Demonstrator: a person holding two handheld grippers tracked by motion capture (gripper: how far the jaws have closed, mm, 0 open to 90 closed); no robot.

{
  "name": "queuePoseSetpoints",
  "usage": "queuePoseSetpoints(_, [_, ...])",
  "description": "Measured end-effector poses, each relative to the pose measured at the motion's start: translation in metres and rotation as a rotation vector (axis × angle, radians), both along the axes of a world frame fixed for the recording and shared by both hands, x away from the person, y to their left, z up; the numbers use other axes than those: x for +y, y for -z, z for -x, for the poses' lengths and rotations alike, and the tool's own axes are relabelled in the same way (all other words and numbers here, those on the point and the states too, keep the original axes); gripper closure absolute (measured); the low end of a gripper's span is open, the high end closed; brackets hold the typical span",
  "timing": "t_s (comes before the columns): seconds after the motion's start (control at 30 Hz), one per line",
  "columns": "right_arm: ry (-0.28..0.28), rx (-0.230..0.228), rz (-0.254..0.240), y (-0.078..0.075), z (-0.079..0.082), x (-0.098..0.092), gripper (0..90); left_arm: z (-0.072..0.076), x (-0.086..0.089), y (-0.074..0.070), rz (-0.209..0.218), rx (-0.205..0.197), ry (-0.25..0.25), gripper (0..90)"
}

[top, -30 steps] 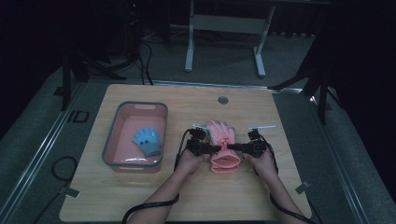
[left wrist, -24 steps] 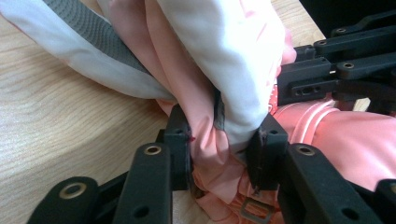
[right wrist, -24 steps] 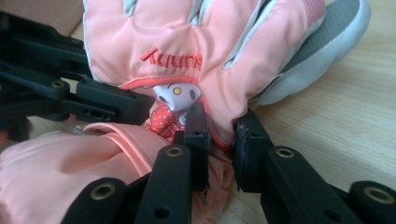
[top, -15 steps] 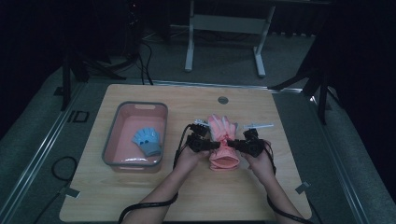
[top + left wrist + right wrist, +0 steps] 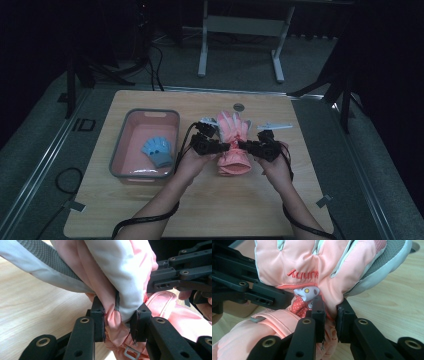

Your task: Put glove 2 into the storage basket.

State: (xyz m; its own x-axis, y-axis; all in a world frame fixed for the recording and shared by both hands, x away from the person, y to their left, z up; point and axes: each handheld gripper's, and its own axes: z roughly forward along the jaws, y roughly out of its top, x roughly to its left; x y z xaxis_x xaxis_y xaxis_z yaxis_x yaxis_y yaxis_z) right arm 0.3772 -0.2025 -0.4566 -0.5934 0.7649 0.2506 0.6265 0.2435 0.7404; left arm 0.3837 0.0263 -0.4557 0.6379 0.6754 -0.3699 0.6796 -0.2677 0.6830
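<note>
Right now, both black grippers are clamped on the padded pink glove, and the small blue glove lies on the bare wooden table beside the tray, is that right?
Not quite. The small blue glove lies inside the pink, grey-rimmed tray, not on the wooden table, as the high view shows. The rest holds: the left gripper and right gripper are both clamped on the padded pink glove.

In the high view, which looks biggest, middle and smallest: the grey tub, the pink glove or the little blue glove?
Largest to smallest as they look in the high view:
1. The grey tub, clearly the biggest.
2. The pink glove, pinched at both sides by the left tool and right tool.
3. The blue glove, lying inside the tub.
</note>
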Motion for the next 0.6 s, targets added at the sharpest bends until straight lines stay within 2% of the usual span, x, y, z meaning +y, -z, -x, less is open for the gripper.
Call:
queuePoseSetpoints(0.2, [-0.015,-0.033,0.004,-0.017,0.001,0.014,79.2,0.002,0.014,-0.018,-0.015,-0.028,-0.002,69.7])
queuePoseSetpoints(0.33, [-0.022,-0.046,0.015,-0.024,0.000,0.023,79.3,0.003,0.021,-0.025,-0.022,-0.033,-0.015,69.8])
queuePoseSetpoints(0.6, [-0.056,-0.087,-0.003,-0.045,-0.001,0.051,79.3,0.008,0.053,-0.049,-0.028,-0.076,-0.026,69.8])
